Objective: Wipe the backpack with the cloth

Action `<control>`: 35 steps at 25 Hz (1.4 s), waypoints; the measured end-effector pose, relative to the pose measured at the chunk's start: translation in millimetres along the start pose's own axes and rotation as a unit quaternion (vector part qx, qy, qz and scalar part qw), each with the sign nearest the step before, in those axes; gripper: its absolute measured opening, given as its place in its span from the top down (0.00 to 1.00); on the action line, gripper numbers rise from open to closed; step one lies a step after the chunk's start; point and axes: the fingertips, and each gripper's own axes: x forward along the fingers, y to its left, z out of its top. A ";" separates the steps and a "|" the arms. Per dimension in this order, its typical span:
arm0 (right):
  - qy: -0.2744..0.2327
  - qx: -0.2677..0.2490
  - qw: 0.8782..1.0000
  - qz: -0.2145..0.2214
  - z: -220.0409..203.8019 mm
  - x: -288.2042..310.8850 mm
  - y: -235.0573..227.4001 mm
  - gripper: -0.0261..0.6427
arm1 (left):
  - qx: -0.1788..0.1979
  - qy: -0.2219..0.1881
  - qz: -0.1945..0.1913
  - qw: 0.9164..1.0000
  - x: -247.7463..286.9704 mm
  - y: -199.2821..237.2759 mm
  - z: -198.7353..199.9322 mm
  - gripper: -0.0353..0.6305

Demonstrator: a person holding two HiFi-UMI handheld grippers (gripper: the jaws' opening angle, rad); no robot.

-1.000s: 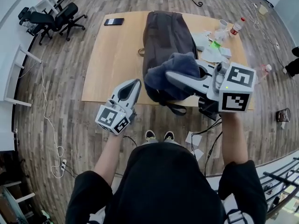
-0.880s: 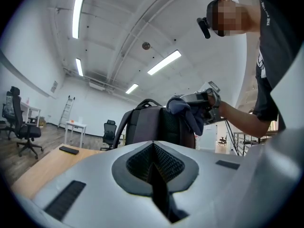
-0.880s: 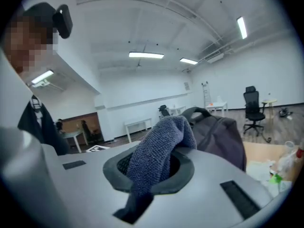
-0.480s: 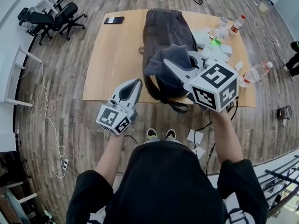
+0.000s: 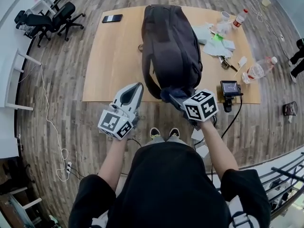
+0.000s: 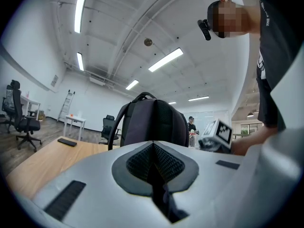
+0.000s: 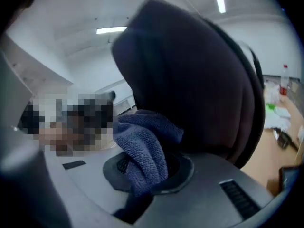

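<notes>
Your right gripper is clenched on the cloth, at the backpack's near end by the table's front edge. Your left gripper is closed, empty, with bare wood ahead.

Free tabletop left of backpack

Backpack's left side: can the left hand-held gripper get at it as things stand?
Probably yes. The left hand-held gripper, shut and empty, hangs beside the backpack with only bare table between them. The right hand-held gripper, shut on the cloth, sits at its near end, off that side.
</notes>
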 end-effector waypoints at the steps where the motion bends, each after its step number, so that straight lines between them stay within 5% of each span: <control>1: 0.011 0.027 1.000 -0.002 -20.3 12.2 -12.0 0.91 | -0.001 0.003 0.002 1.000 -0.9 0.1 -1.1 0.92; 5: 0.049 0.105 0.993 -0.010 -87.3 46.7 -46.7 0.91 | -0.004 0.005 0.002 1.000 -2.9 -1.0 -3.0 0.92; 9: 0.050 0.141 0.989 0.000 -104.3 55.6 -53.4 0.91 | -0.001 0.007 0.007 1.000 -7.9 1.4 -4.5 0.92; 18: -0.092 0.009 0.996 0.015 23.1 -18.8 1.1 0.91 | -0.009 0.008 0.006 1.000 -8.0 3.7 -7.0 0.92; 25: 0.005 0.072 0.997 -0.004 -60.0 32.3 -35.6 0.91 | -0.011 0.012 0.001 1.000 -4.4 0.0 -11.6 0.92; 31: 0.064 0.171 0.982 -0.037 -129.9 54.2 -82.4 0.91 | -0.012 0.015 0.000 1.000 -5.1 1.7 -12.5 0.92; 35: 0.078 0.147 0.983 -0.076 -137.1 34.8 -102.8 0.91 | -0.014 0.014 0.000 1.000 -6.4 3.6 -12.8 0.92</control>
